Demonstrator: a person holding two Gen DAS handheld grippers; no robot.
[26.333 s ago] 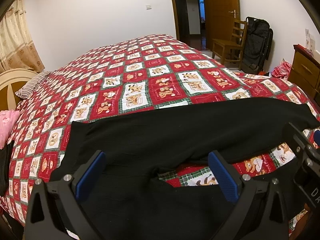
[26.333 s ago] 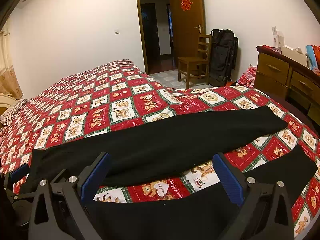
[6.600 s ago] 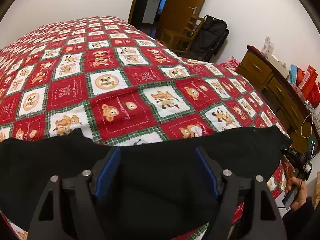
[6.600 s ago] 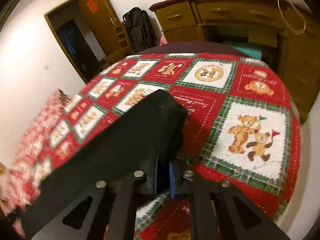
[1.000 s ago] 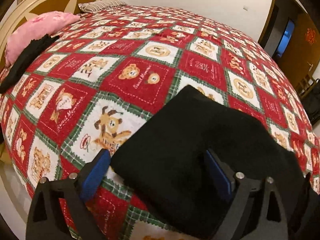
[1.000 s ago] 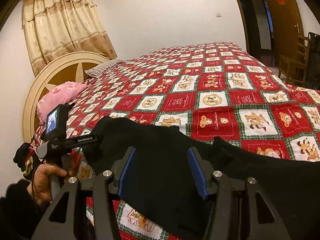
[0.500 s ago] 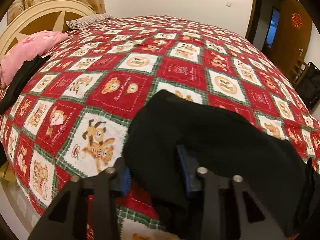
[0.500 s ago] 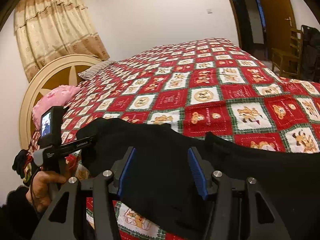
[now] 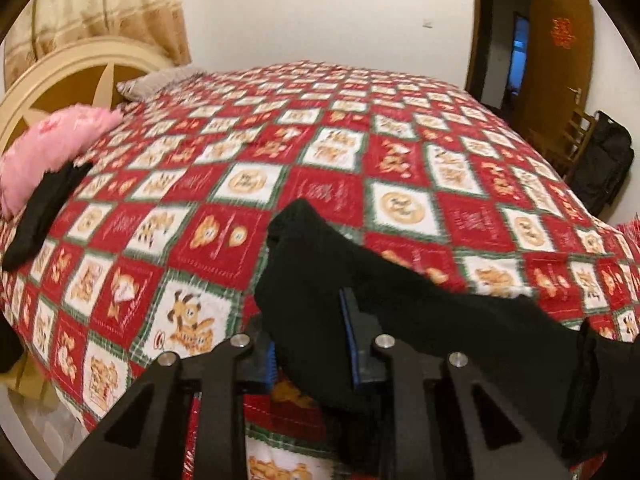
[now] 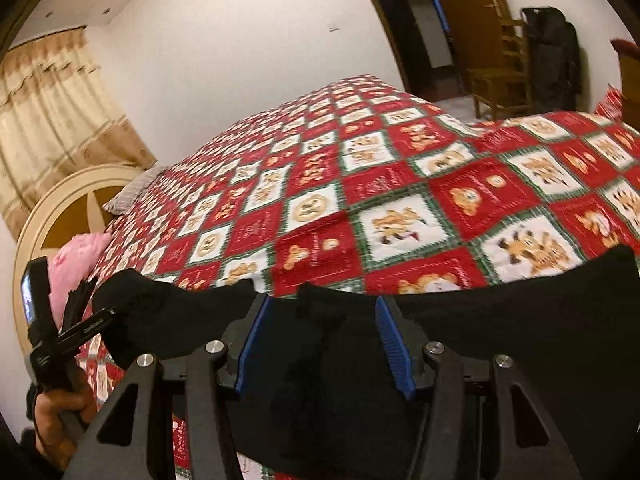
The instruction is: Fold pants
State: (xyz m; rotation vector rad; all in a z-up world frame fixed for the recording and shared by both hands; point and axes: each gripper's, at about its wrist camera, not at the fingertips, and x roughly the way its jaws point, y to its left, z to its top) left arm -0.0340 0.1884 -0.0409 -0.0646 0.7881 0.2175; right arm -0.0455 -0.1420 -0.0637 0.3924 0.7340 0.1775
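Observation:
The black pants [image 9: 420,312] lie folded lengthwise along the near edge of the bed. My left gripper [image 9: 310,340] is shut on their left end, which is bunched between the blue pads and lifted off the quilt. In the right wrist view the pants [image 10: 500,340] stretch across the foreground. My right gripper [image 10: 320,340] is open, its blue pads on either side of the fabric edge. The left gripper also shows in the right wrist view [image 10: 86,326], at the far left in a hand, holding the pants' end.
A red teddy-bear patchwork quilt [image 9: 320,152] covers the bed. A pink pillow [image 9: 48,148] and a dark garment [image 9: 40,208] lie by the cream headboard [image 9: 60,76]. A wooden chair [image 10: 500,76], black bag [image 10: 552,52] and open door stand far right.
My left gripper has closed on the pants' left end and raised it. My right gripper has stayed open over the fabric, tilting slightly.

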